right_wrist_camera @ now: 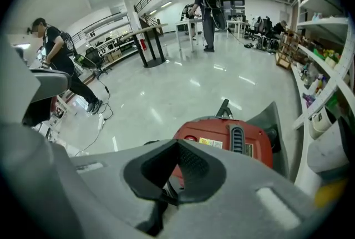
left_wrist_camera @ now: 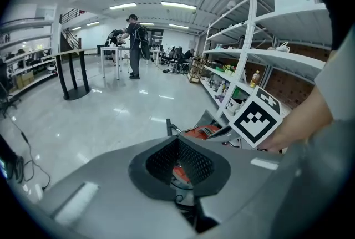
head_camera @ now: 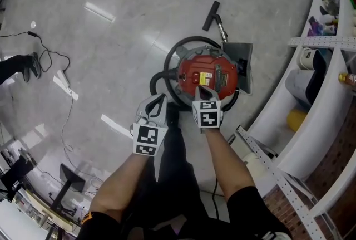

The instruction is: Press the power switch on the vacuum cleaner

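Observation:
A red canister vacuum cleaner [head_camera: 207,73] stands on the floor, ringed by its black hose [head_camera: 167,63]. My right gripper [head_camera: 203,92] is shut and empty, its tip over the vacuum's near edge. In the right gripper view the vacuum's red top [right_wrist_camera: 233,141] fills the space just beyond the right gripper [right_wrist_camera: 176,168], with a small oval red button [right_wrist_camera: 190,137] at its left. My left gripper [head_camera: 155,104] is also shut and empty, hanging just left of the vacuum. The left gripper [left_wrist_camera: 178,163] looks past its tip at a strip of the vacuum [left_wrist_camera: 202,132].
White shelving [head_camera: 328,66] with bottles and a yellow tub [head_camera: 296,119] curves along the right. The vacuum's wand and floor nozzle [head_camera: 211,15] lie beyond it. A thin cable [head_camera: 55,66] trails over the floor at left. People and black tables [right_wrist_camera: 150,38] stand far off.

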`<state>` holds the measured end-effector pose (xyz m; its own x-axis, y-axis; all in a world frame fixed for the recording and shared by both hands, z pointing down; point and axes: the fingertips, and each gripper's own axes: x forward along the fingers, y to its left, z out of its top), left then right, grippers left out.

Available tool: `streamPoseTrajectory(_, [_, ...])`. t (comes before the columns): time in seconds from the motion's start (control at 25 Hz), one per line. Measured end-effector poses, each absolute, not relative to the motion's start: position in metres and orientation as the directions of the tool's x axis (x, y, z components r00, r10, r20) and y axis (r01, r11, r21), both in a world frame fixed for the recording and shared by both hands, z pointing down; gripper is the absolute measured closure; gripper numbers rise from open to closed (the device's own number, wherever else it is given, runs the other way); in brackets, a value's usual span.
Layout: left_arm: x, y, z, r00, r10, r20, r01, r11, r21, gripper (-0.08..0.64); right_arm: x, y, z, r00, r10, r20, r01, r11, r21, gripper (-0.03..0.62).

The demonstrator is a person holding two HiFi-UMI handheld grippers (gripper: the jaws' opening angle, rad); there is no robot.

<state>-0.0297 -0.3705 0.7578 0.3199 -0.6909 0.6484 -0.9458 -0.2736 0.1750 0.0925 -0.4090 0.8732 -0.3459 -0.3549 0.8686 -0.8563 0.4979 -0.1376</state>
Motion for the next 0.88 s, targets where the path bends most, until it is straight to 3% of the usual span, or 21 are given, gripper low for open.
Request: streamPoseTrajectory(0.88, [-0.031,-0.376,0.797,0.338,-0.647,0.684,-0.940,-0.263,0.215,0.545,0.087,-0.414,0.959,-0.271,-0.161,0.949,-0.843,0.516,-0.153,0.600])
